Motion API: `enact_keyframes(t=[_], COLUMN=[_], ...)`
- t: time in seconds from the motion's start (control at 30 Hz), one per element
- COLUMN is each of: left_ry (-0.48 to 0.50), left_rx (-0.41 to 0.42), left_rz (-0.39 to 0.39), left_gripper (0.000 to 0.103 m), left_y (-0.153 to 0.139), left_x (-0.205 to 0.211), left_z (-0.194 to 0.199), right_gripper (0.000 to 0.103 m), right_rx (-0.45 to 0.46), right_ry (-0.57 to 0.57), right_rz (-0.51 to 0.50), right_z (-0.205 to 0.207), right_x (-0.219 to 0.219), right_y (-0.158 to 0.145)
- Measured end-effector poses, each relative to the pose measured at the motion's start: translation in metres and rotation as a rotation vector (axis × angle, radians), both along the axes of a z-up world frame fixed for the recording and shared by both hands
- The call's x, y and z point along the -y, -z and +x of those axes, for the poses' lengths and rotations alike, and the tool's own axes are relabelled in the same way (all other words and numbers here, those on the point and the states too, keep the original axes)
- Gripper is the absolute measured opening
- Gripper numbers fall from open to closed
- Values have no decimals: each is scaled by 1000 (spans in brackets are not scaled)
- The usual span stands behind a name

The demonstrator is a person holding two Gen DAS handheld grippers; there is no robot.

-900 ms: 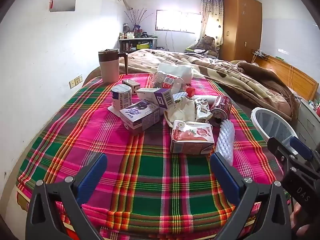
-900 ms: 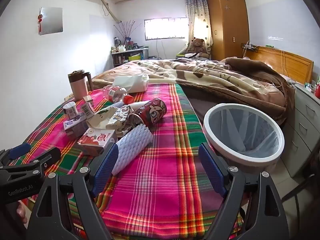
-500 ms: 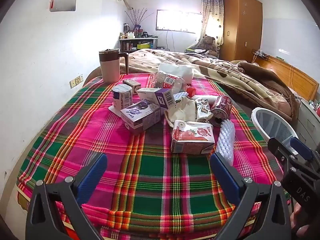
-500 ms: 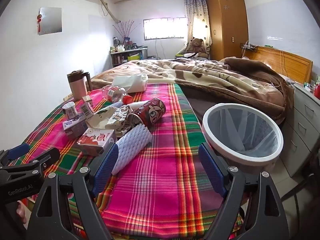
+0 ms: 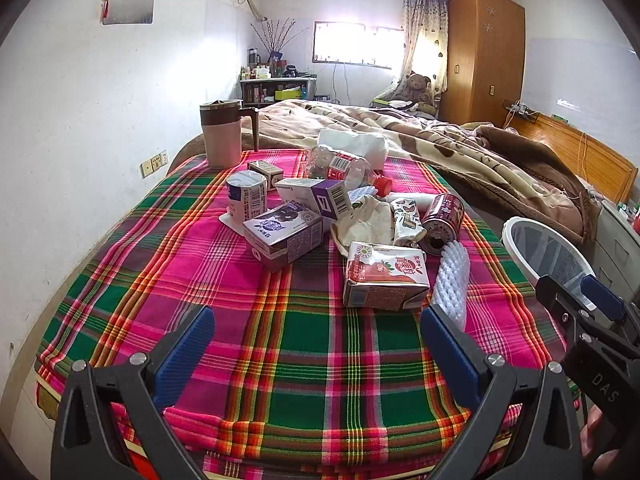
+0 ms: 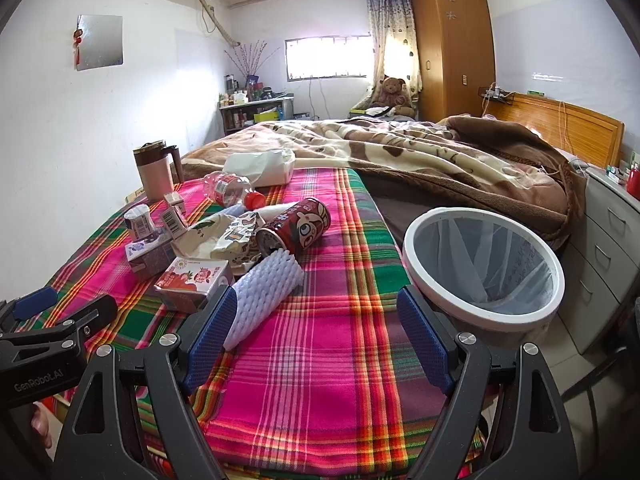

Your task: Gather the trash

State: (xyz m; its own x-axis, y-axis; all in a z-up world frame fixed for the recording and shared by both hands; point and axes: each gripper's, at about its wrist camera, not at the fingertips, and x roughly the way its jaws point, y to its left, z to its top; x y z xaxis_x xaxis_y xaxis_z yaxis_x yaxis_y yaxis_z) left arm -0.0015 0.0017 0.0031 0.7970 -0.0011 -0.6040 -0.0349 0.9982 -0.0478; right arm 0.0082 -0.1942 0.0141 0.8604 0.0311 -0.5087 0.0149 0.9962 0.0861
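A heap of trash lies on the plaid cloth: a strawberry drink carton, a purple milk carton, a red can on its side, a crumpled wrapper, a plastic bottle and a white foam net sleeve. A white bin with a clear liner stands off the bed's right edge. My left gripper is open and empty over the cloth's near end. My right gripper is open and empty, its left finger beside the foam sleeve.
A pink and brown jug stands at the far left corner. A brown blanket covers the bed behind the cloth. A grey drawer unit stands right of the bin. A white wall runs along the left.
Both views have barely shifted. Nothing on the cloth has moved and both grippers stay open.
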Motion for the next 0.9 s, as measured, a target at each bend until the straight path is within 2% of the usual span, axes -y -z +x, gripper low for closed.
enact_keyframes(t=[0.9], left_ry=[-3], left_rx=[7], left_rz=[2], left_gripper=[103], left_y=[-3], left_x=[-1], left_z=[-2], right_gripper=[84], right_rx=[-1], right_ry=[3], right_rz=[-1], right_z=[-2], right_x=[1], right_y=[-3])
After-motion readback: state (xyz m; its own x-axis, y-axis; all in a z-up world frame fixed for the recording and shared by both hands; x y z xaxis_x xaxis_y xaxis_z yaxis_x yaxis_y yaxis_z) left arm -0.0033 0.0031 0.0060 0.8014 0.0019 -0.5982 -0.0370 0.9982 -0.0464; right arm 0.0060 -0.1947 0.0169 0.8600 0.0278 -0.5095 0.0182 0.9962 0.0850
